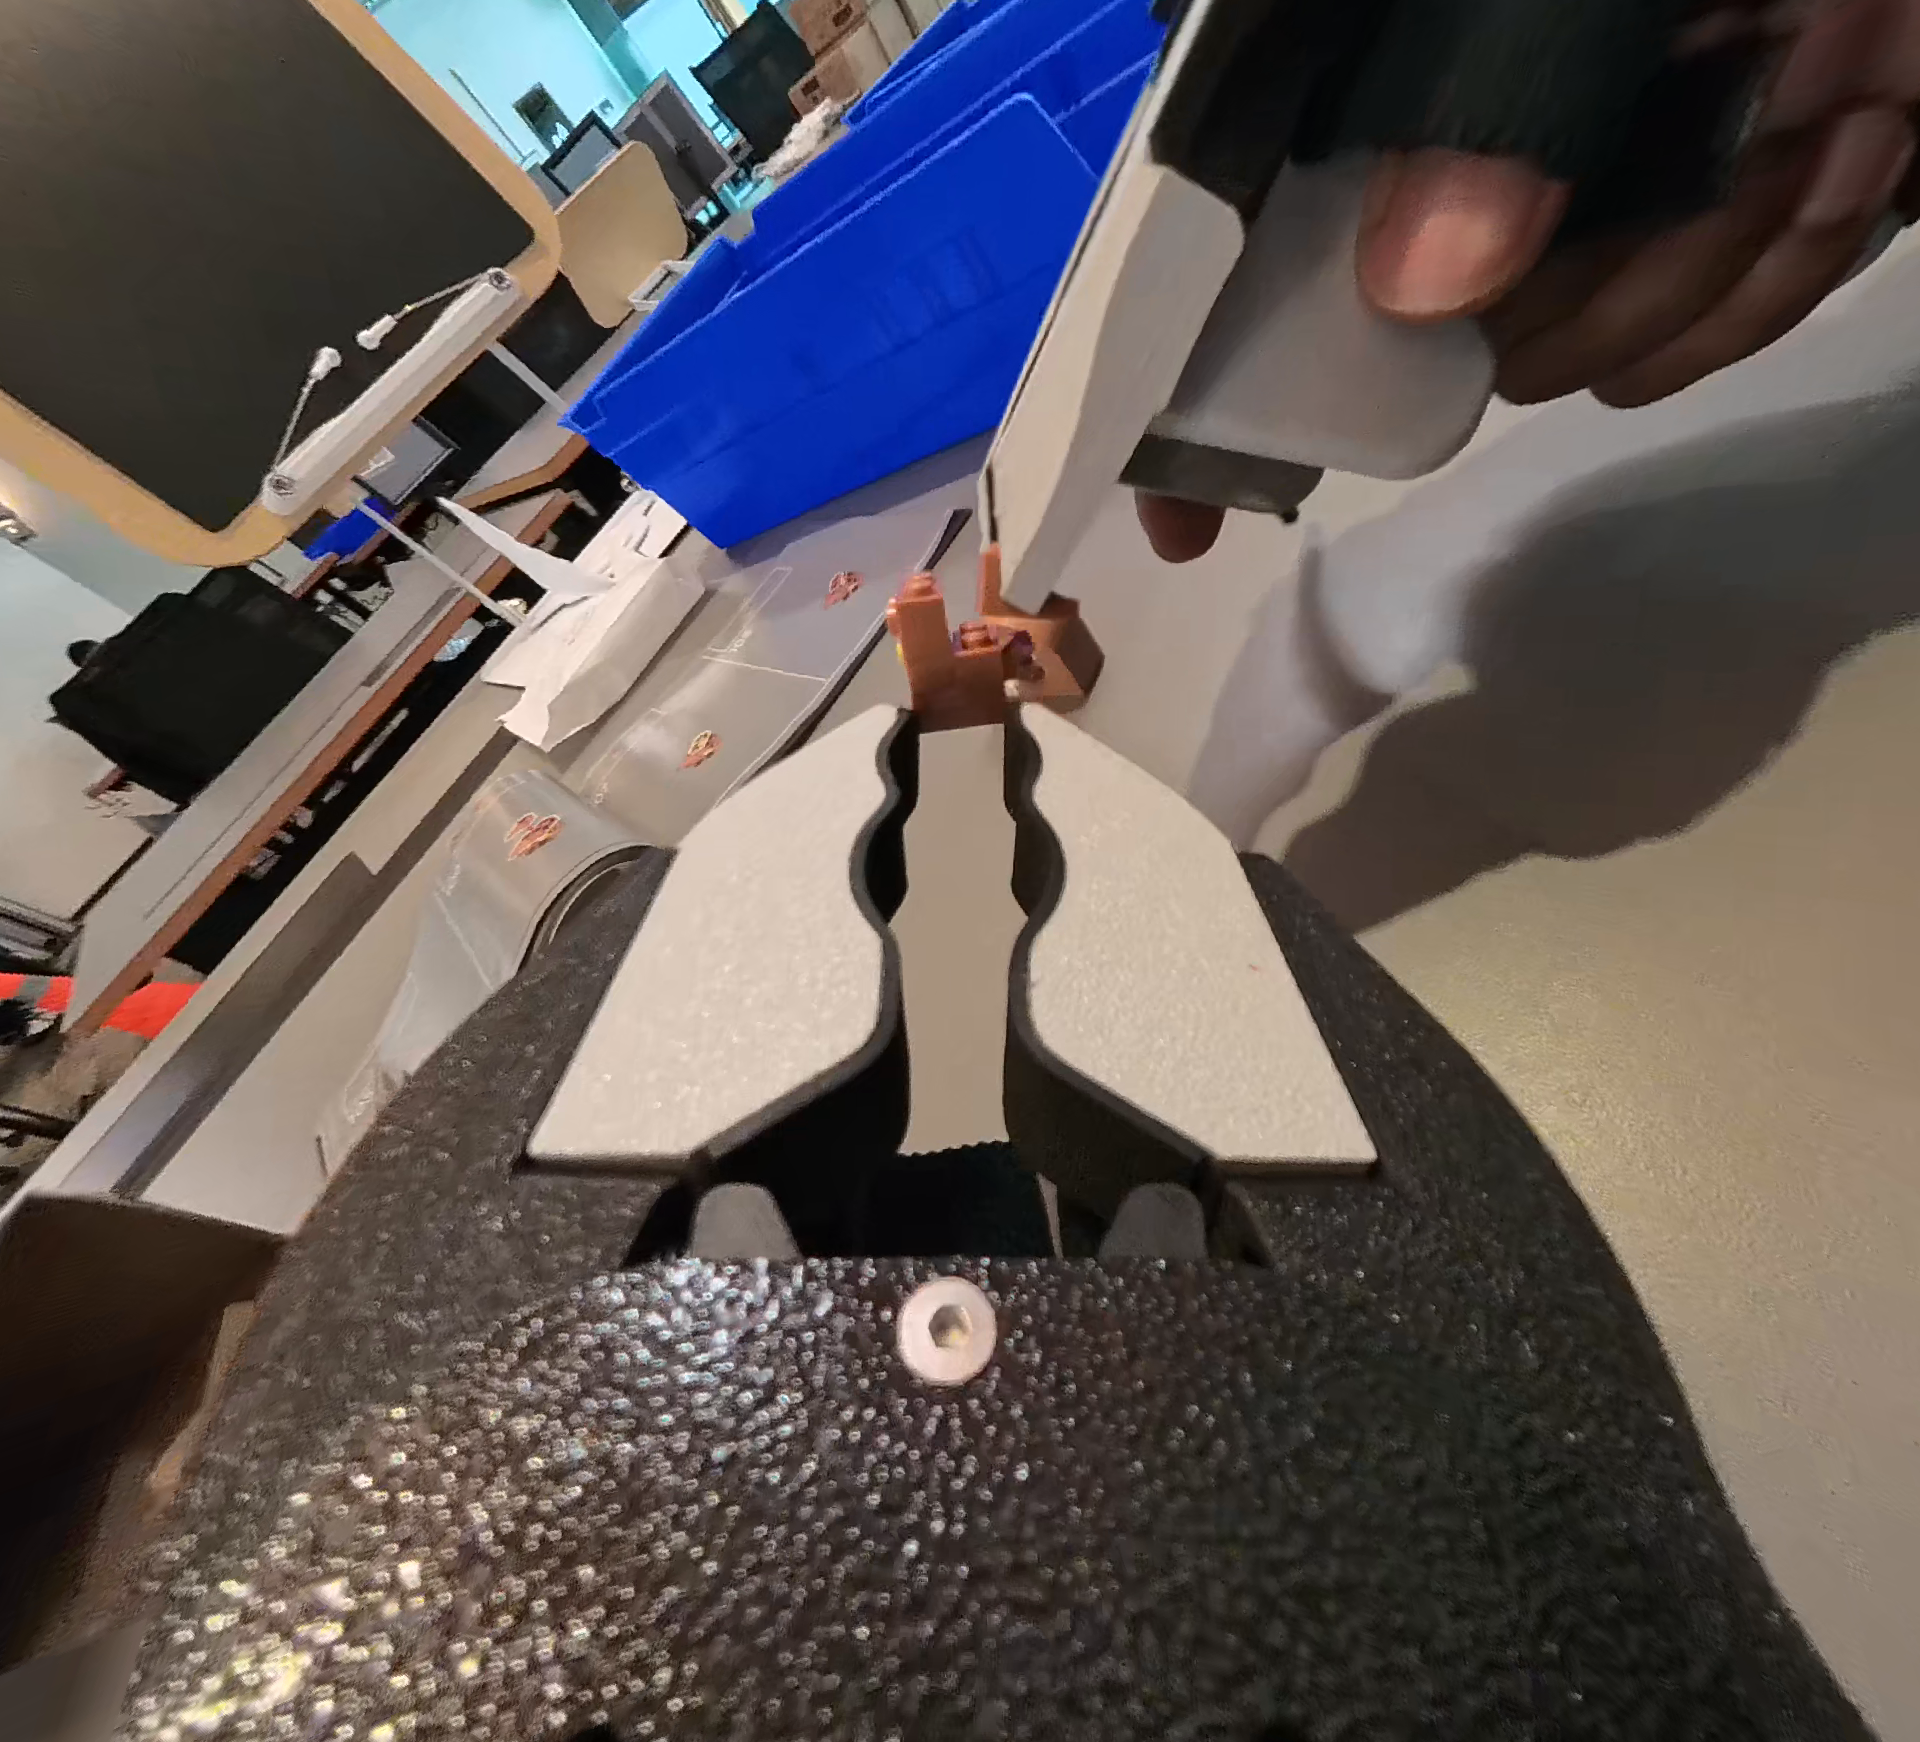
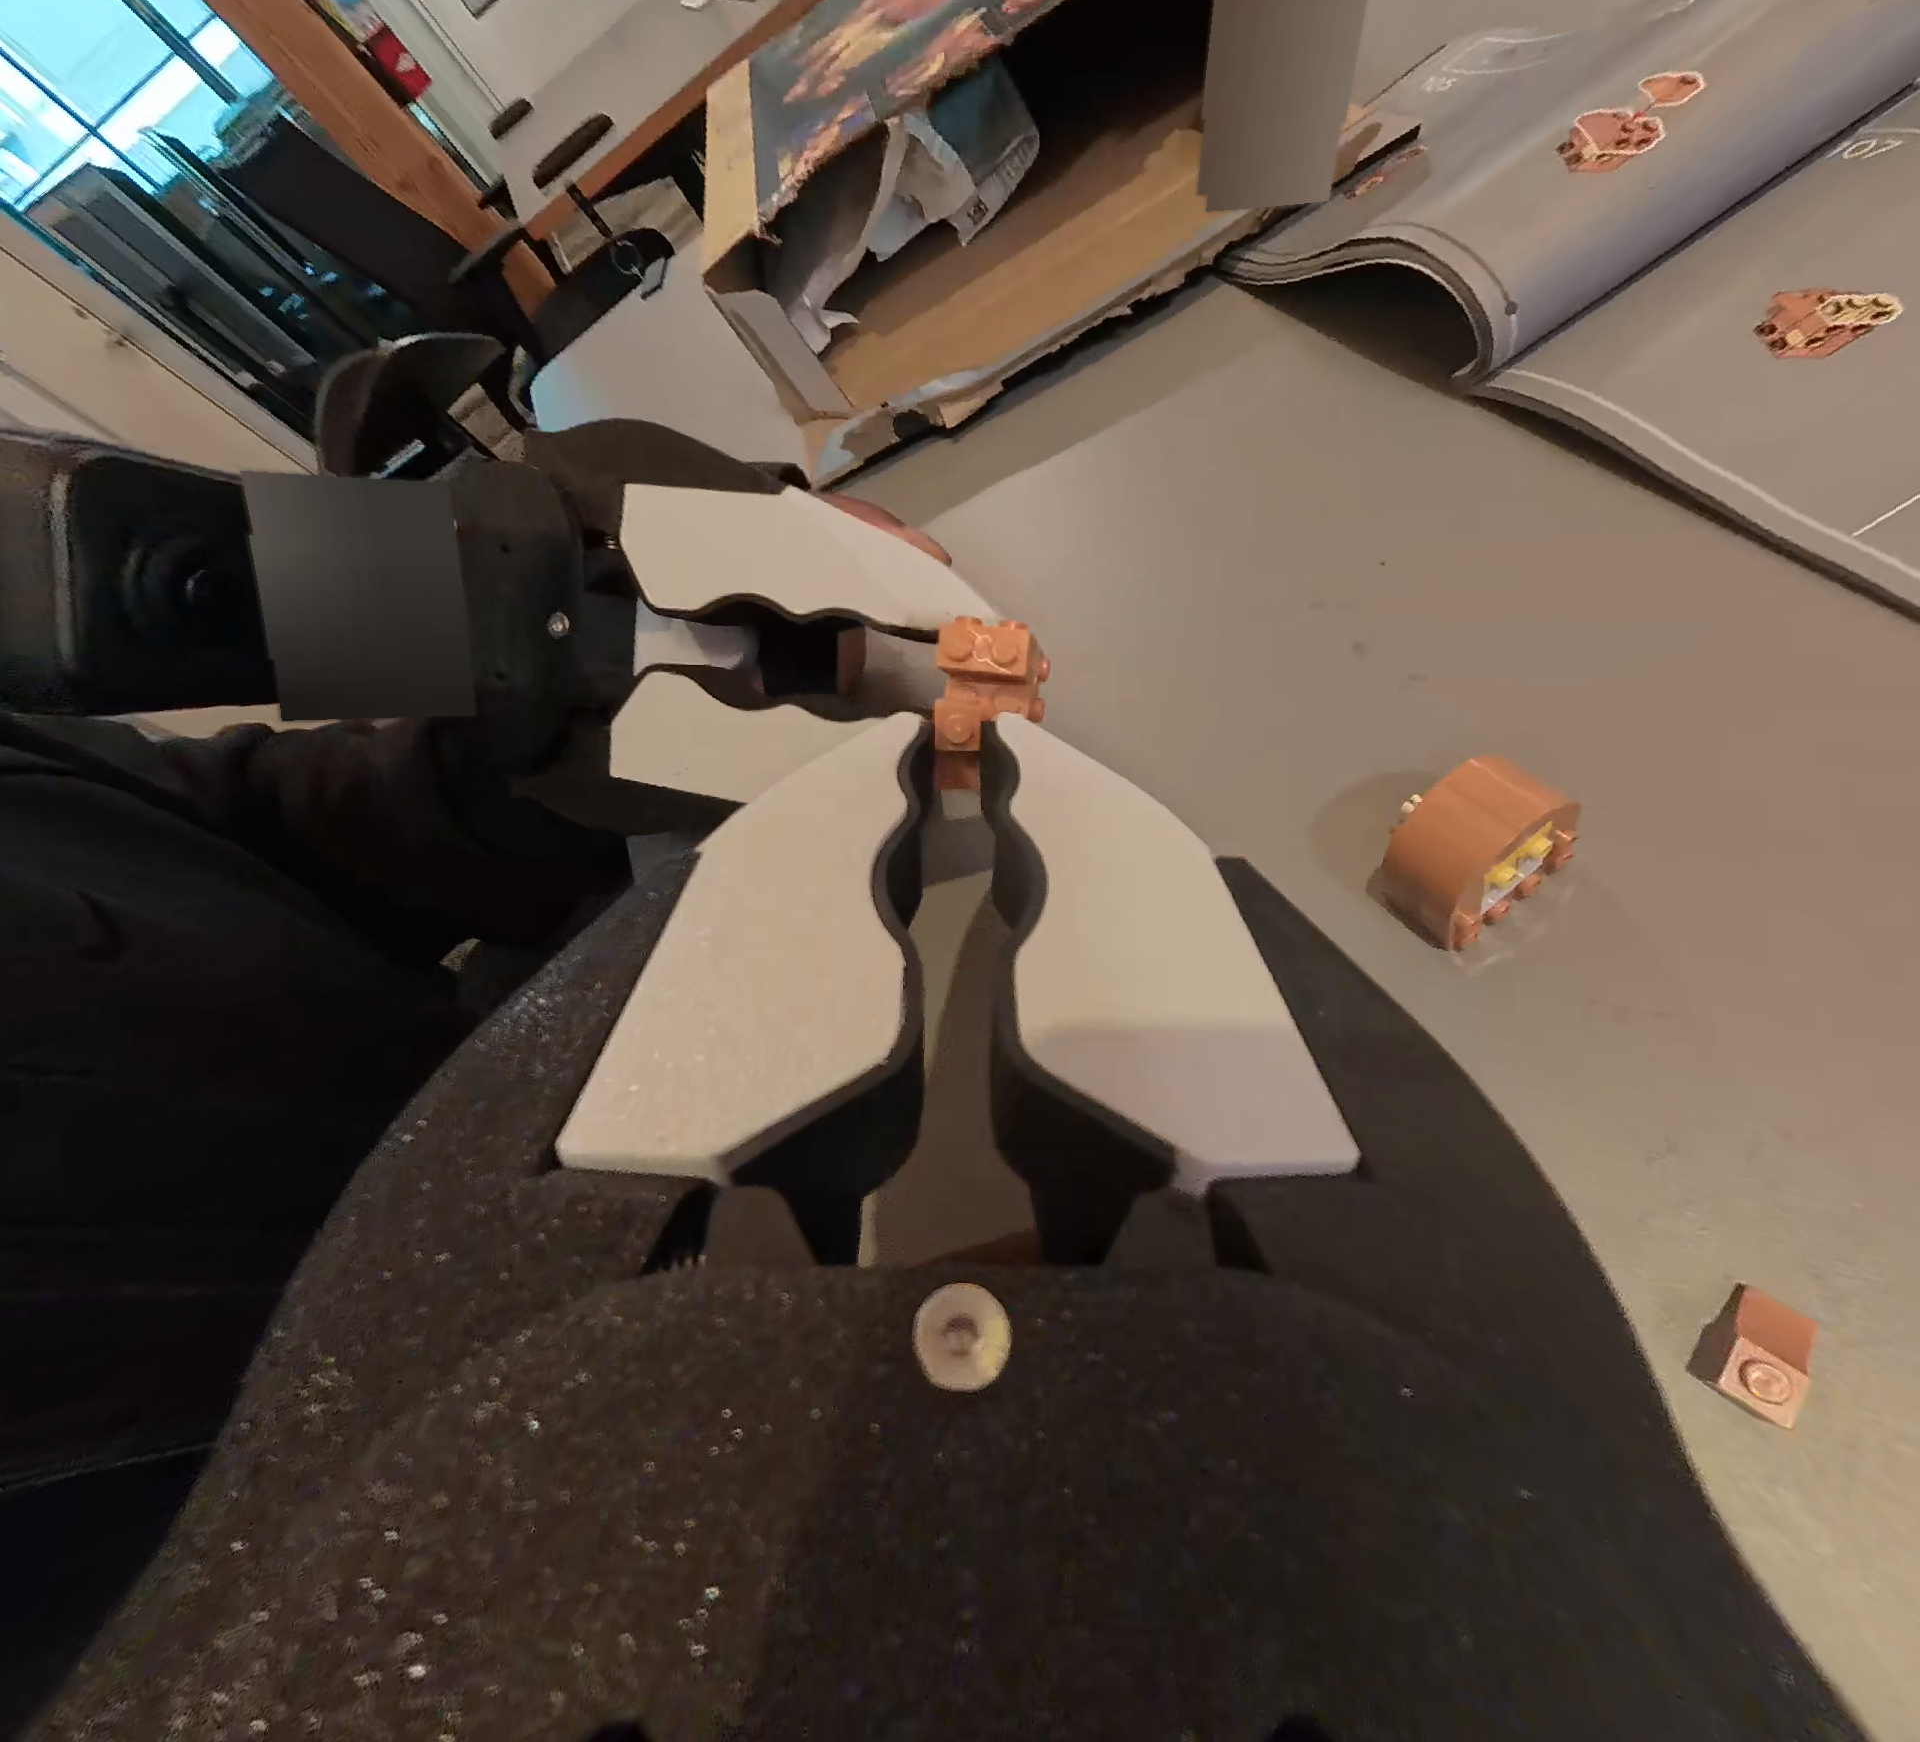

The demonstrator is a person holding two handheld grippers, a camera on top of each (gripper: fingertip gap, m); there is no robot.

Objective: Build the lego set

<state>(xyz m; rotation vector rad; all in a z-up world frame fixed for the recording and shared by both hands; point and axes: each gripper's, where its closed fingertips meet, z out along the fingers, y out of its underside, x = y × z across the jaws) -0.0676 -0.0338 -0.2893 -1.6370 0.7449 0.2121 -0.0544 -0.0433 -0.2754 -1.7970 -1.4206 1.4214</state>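
My left gripper [image 1: 958, 724] is shut on a brown stepped brick assembly [image 1: 940, 664], gripping its base between the fingertips above the grey table [image 1: 1558, 1121]. My right gripper [image 2: 958, 736] is shut on a small brown studded brick piece [image 2: 956, 747]. That piece sits against the orange-brown assembly [image 2: 987, 658] at the tip of the left gripper [image 2: 904, 669], which reaches in from the left. In the left wrist view the right gripper [image 1: 1003, 586] comes down from the upper right, held by a hand [image 1: 1558, 258], with its brown piece [image 1: 1070, 653] touching the assembly.
A rounded brown brick build with yellow parts [image 2: 1481, 861] and a single small brown brick [image 2: 1756, 1360] lie on the table to the right. An open instruction booklet [image 2: 1662, 342] and a torn cardboard box [image 2: 987, 238] are farther back. Blue bins [image 1: 883, 321] stand behind. Left and right tips are no more than a few centimetres apart.
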